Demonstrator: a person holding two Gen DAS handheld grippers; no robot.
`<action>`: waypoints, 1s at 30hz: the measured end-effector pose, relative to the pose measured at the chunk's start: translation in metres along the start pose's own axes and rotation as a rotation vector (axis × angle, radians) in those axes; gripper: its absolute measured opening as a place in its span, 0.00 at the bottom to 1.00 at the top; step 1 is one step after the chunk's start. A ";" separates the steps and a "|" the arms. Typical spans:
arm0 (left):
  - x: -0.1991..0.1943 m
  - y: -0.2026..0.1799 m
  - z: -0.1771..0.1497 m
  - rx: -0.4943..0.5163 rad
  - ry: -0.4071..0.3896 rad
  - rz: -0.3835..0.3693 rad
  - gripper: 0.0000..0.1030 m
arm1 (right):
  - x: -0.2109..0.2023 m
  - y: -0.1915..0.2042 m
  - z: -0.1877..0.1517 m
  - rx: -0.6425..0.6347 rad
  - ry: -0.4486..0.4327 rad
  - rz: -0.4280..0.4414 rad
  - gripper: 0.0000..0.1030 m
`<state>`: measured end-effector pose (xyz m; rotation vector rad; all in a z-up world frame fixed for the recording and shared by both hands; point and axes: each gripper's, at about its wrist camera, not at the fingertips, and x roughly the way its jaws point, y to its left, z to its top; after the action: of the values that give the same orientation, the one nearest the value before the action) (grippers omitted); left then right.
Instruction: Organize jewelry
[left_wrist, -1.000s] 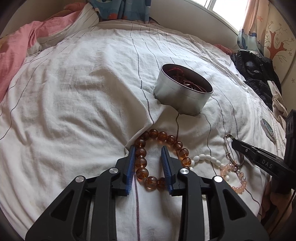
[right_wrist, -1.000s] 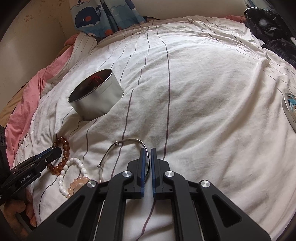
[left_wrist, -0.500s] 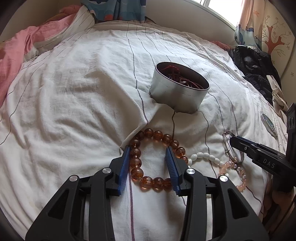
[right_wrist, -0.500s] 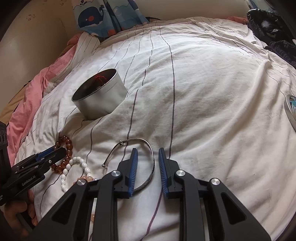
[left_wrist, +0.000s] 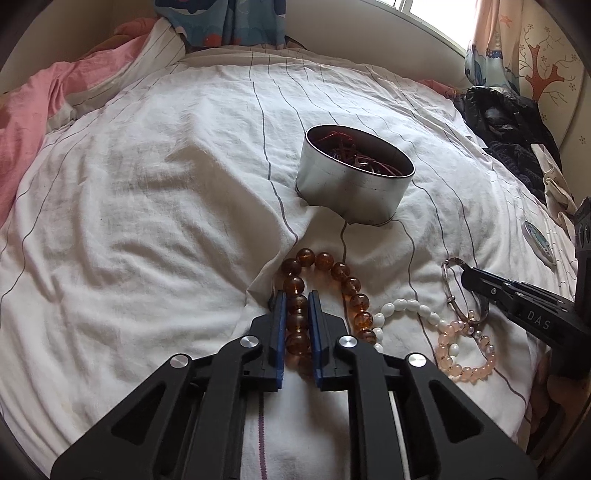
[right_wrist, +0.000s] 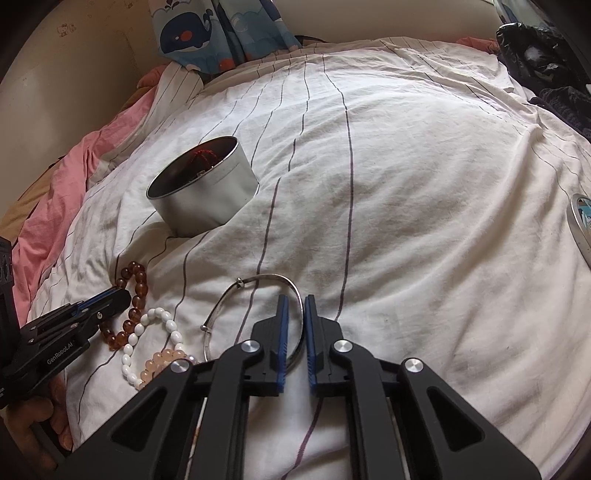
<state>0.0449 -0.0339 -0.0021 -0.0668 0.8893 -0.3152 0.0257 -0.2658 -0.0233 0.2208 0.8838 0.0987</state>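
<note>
An amber bead bracelet (left_wrist: 324, 260) lies on the white striped sheet in front of a round metal tin (left_wrist: 351, 192) that holds red cords. My left gripper (left_wrist: 297, 295) is closing, and its blue pads press on the bracelet's left strand of beads. To the right lie a white bead bracelet (left_wrist: 406, 304), a pink bead bracelet (left_wrist: 465, 369) and a thin silver bangle (right_wrist: 269, 277). My right gripper (right_wrist: 295, 299) is closing too, with the bangle's right side pinched between its pads. The right wrist view shows the tin (right_wrist: 210, 199) at upper left and the left gripper (right_wrist: 122, 297) on the amber beads (right_wrist: 140, 288).
A round lid (right_wrist: 580, 221) lies on the sheet at the right edge. Black clothing (left_wrist: 509, 125) is piled at the bed's far right, and a pink blanket (left_wrist: 29, 110) lies at the far left. A hand (right_wrist: 37, 417) holds the left gripper's handle.
Both grippers opened wider half a second ago, then closed. The left now clamps the bracelet's left strand instead of straddling it. The right is back on the bangle's wire.
</note>
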 end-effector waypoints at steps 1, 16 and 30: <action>-0.002 -0.001 0.000 0.004 -0.007 -0.006 0.10 | -0.001 0.000 0.000 0.000 -0.003 0.006 0.06; -0.080 -0.046 0.045 0.170 -0.167 -0.125 0.10 | -0.042 -0.004 0.017 0.084 -0.154 0.207 0.06; -0.022 -0.052 0.130 0.068 -0.183 -0.267 0.10 | -0.046 -0.013 0.017 0.135 -0.164 0.267 0.06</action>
<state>0.1198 -0.0867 0.1064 -0.1493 0.6876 -0.5789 0.0095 -0.2895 0.0191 0.4668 0.6949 0.2654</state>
